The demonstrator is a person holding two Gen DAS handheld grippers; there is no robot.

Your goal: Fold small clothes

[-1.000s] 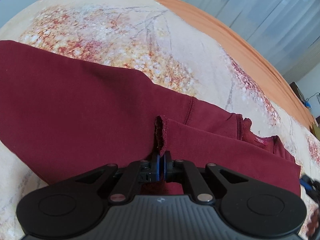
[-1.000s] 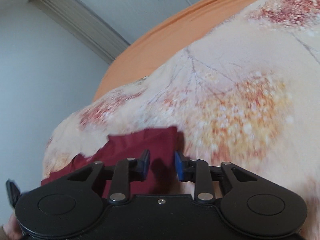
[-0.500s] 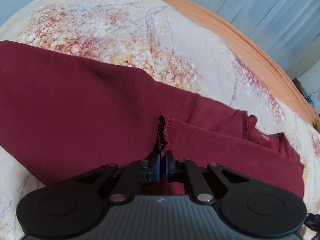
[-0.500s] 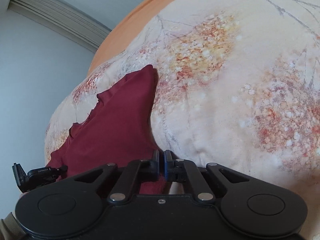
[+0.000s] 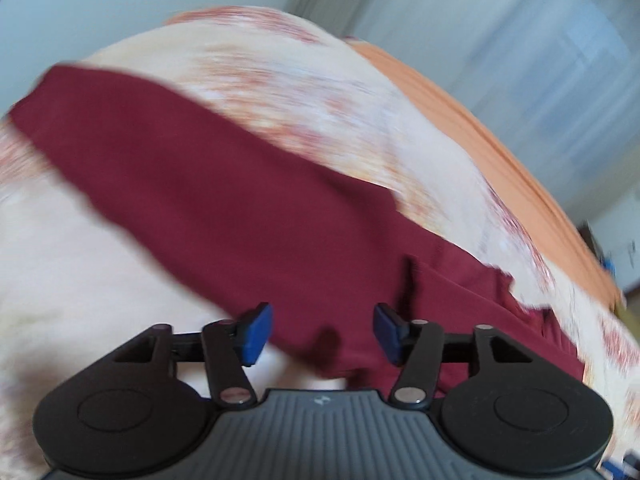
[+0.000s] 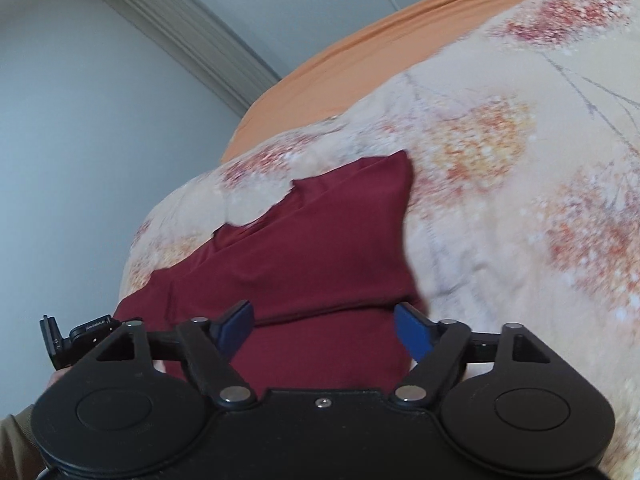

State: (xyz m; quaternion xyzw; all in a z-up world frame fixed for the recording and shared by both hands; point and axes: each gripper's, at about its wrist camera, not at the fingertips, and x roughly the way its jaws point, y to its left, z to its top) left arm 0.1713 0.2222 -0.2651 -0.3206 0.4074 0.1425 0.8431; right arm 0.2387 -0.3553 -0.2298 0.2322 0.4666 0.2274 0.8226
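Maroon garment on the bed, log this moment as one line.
garment: lying folded on bedspread | left gripper: opening, nothing held | right gripper: opening, nothing held

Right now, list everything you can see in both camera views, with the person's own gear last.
garment: one, dark red, lying flat on the bedspread, partly folded.
bedspread: one, cream with orange-red floral print, under the garment.
sheet: one, orange, at the bed's far edge.
curtains: pale, behind the bed.
wall: pale blue-grey, beside the bed.
sleeve: one, olive, bottom left corner of the right view.
left gripper: black, blue fingers opening above the garment, pinching nothing.
right gripper: black, blue fingers opening, pinching nothing.
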